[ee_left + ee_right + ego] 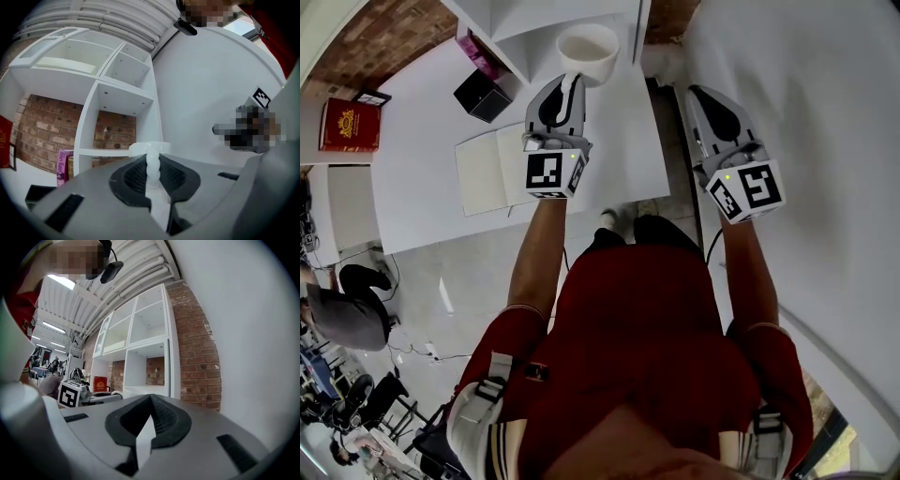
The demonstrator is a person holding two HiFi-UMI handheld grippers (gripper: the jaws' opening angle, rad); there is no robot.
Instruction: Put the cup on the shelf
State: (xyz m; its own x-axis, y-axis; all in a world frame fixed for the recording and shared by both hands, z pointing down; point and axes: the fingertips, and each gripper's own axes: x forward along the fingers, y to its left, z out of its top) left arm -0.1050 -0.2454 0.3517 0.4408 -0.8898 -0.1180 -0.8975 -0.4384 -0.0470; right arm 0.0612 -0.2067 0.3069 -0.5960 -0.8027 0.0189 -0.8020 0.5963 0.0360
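HEAD VIEW
- Left side: the left gripper (pixel 569 86) is held out above the white tabletop (pixel 619 141). Its fingers are clamped on the handle of the white ceramic cup (pixel 588 53).
- Cup position: the cup is carried upright, mouth up, close in front of the white compartment shelf unit (pixel 520 23).
- Right side: the right gripper (pixel 694 92) is held to the right of the tabletop, alongside a plain white wall (pixel 806 112) and well apart from the cup.
- Tabletop contents: an open white notebook (pixel 487 169) lies flat, and a small black box (pixel 483 94) is placed beyond it, nearer the shelf unit.
- Far left: a red book with a gold emblem (pixel 349 125) is seen.
- Operator: a red shirt (pixel 647 319) fills the lower centre.

LEFT GRIPPER VIEW
- Fingers: the black ribbed pads (pixel 133 176) are pressed against both sides of the cup's knobbly white handle. The cup rim is seen just above the pad tips.
- Background: open compartments of the shelf unit are seen against a red brick wall (pixel 115 133). Pink book spines (pixel 63 164) stand in a lower compartment at the left.

RIGHT GRIPPER VIEW
- Fingers: the pads are brought together at the tips, and nothing is gripped between them.
- Background: the shelf unit and brick wall are seen ahead. The left gripper's marker cube (pixel 70 393) shows at the left.
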